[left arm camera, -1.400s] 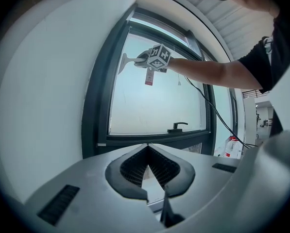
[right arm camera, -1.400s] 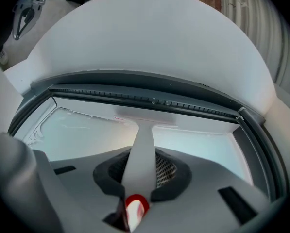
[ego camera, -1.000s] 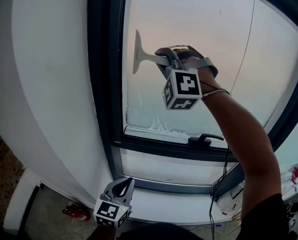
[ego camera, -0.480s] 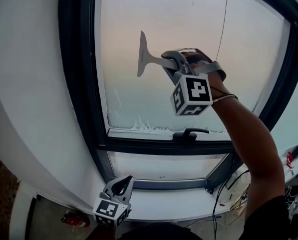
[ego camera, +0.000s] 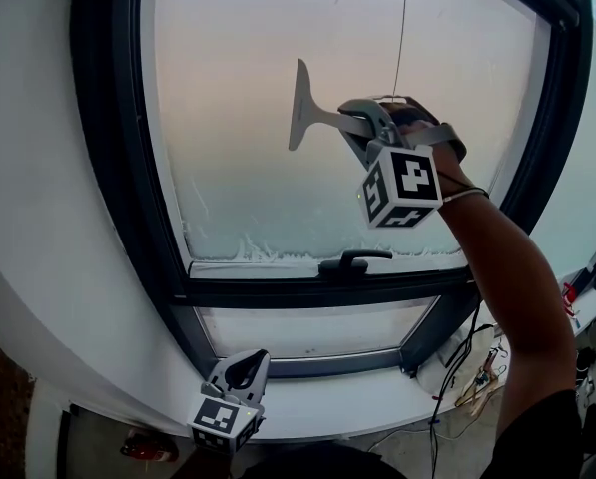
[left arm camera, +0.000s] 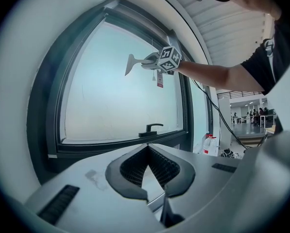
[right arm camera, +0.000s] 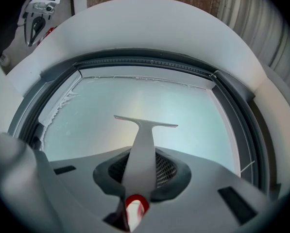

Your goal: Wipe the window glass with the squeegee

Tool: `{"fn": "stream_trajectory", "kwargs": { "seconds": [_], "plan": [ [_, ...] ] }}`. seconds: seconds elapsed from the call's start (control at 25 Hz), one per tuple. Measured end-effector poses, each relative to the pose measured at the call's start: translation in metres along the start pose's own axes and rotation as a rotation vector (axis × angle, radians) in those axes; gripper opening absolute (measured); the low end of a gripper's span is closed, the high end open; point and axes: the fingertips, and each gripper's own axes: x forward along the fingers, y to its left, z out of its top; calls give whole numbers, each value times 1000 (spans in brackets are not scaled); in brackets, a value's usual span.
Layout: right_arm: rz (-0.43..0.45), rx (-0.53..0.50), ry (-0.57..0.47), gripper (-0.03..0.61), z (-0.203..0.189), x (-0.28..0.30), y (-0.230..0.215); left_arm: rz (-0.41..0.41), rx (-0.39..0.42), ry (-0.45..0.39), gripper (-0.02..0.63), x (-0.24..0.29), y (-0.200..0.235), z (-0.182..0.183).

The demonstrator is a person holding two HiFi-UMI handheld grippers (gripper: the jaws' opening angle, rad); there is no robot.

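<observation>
The right gripper (ego camera: pixel 355 126) is clamping its jaws on the grey handle of the squeegee (ego camera: pixel 303 108). In the right gripper view the handle is running straight out between the two ribbed pads, with a red end piece showing at the near end. The squeegee is being held up in front of the window glass (ego camera: pixel 248 78), in the upper middle of the pane and above the window handle (ego camera: pixel 351 260). Its blade is standing vertical in the head view and is facing the pane (whether the edge is actually touching the glass cannot be confirmed). The person's right arm (ego camera: pixel 517 297) is reaching up and forward to carry this gripper.

The left gripper (ego camera: pixel 242 372) is hanging low, in front of the white sill (ego camera: pixel 377 392) and well apart from the squeegee. Its jaws are meeting at the tips, and nothing is sitting between them.

White streaky residue (ego camera: pixel 263 250) is lying along the bottom edge of the pane, just above the dark frame (ego camera: pixel 113 158), and is climbing a little way up the left edge. Cables (ego camera: pixel 447 367) are trailing off the sill at the right.
</observation>
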Motion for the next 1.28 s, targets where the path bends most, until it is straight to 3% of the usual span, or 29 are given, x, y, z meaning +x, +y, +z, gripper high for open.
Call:
{"fn": "stream_trajectory", "kwargs": {
  "seconds": [0.64,1.28],
  "plan": [
    [9,6,90,52,-79,-41,-1,-54,14,-1,0,26,-27,2],
    [20,-23,161,52,-121,-52,3,-71,11,-7,0,38,-32,3]
  ]
}}
